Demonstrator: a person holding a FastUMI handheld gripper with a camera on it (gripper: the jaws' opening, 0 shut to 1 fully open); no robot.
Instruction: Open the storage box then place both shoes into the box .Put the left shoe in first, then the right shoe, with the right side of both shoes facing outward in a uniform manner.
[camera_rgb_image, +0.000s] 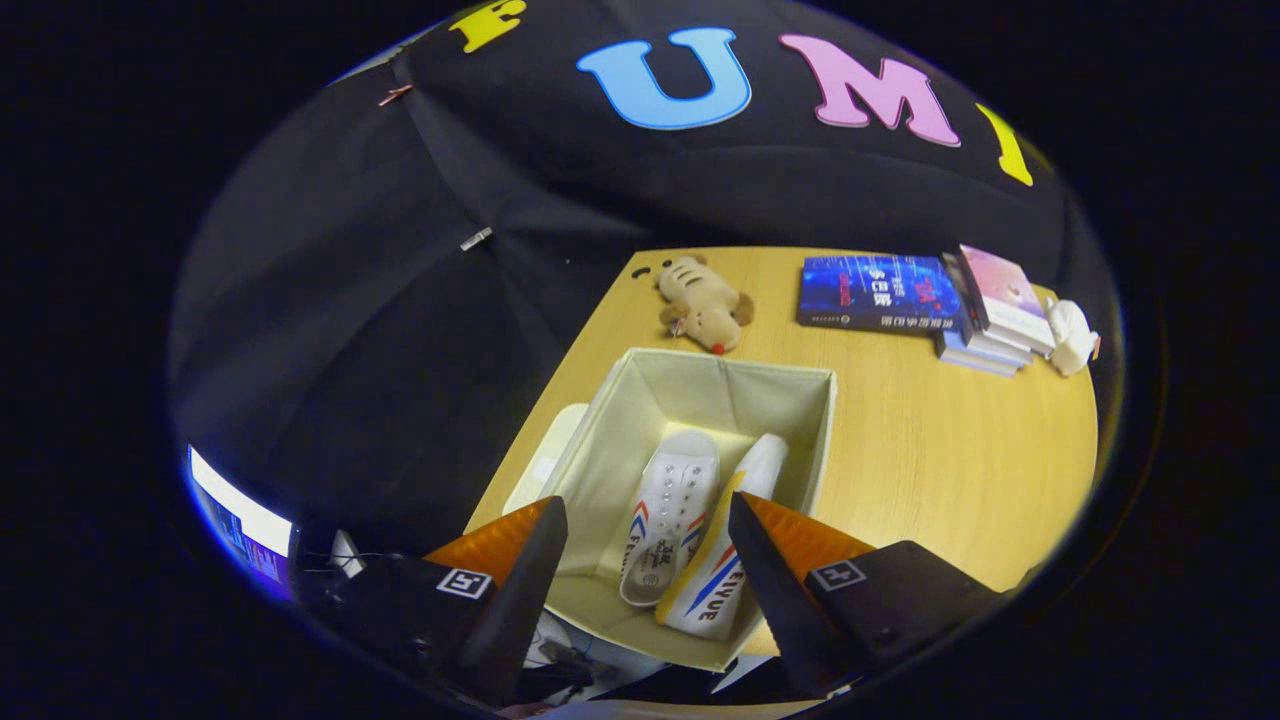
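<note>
— Where are the shoes?
— Both white canvas shoes (668, 520) (722, 560) lie inside the open cream fabric storage box (790, 440) on the pale wooden table (930, 470), long axes running away from me, side by side.
— Your gripper (645, 520)?
— My fingers are spread apart above the box, holding nothing

Two shoes (690, 530), one storage box (775, 372), two plush toys (705, 303), several stacked books (985, 315).

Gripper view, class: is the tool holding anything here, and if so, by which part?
Nothing is held. The tool hangs open above the storage box, fingers apart, touching neither the flat shoe nor the shoe on its side.
</note>
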